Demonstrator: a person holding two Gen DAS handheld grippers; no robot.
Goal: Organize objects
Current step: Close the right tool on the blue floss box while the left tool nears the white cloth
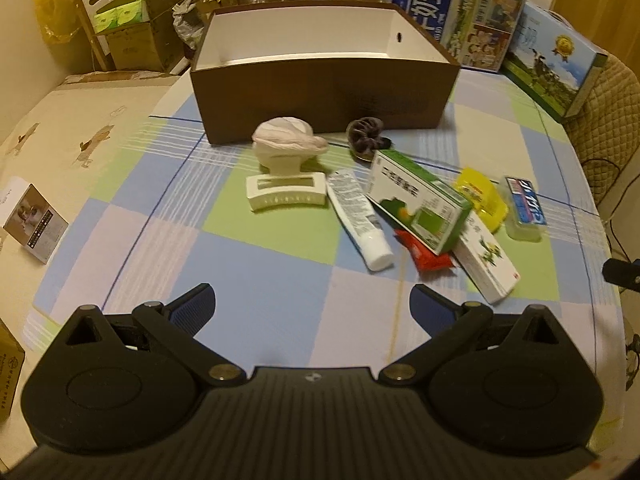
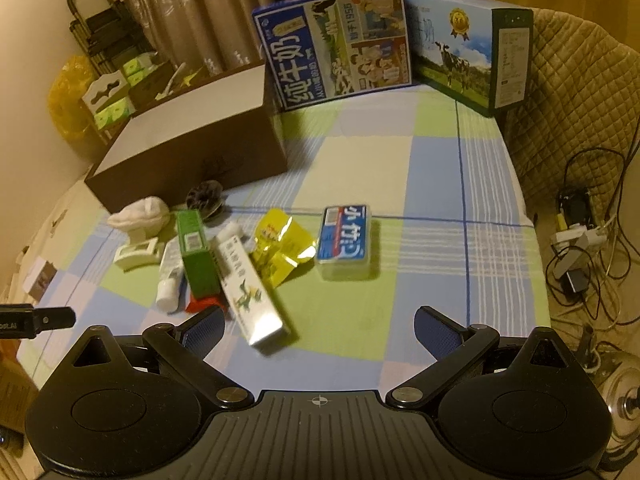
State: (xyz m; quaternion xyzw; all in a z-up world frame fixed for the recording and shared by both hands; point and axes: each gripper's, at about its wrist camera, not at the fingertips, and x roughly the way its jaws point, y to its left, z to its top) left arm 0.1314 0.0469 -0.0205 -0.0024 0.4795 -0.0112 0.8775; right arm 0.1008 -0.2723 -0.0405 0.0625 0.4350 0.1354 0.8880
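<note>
Left tool (image 1: 311,300) and right tool (image 2: 320,322) both wide, empty; object pile (image 1: 420,208) ahead, brown box (image 1: 324,92) beyond.

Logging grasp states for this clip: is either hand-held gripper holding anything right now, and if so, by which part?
Nothing is held. The left hand-held gripper and the right hand-held gripper are both open and empty above the checked cloth.

The blue milk carton (image 2: 336,46) standing at the back of the table carries large white characters 纯牛奶 running up its side, and what looks like 1956 in a smaller line near its top edge. The clear plastic case (image 2: 346,236) with the blue label shows big white characters too blurred to read surely, and the black device (image 2: 24,322) at the left edge bears small white letters ending in "AI". The print on the green medicine box (image 1: 418,204), the white box (image 2: 250,292) and the tube (image 1: 358,220) is too small to read.
</note>
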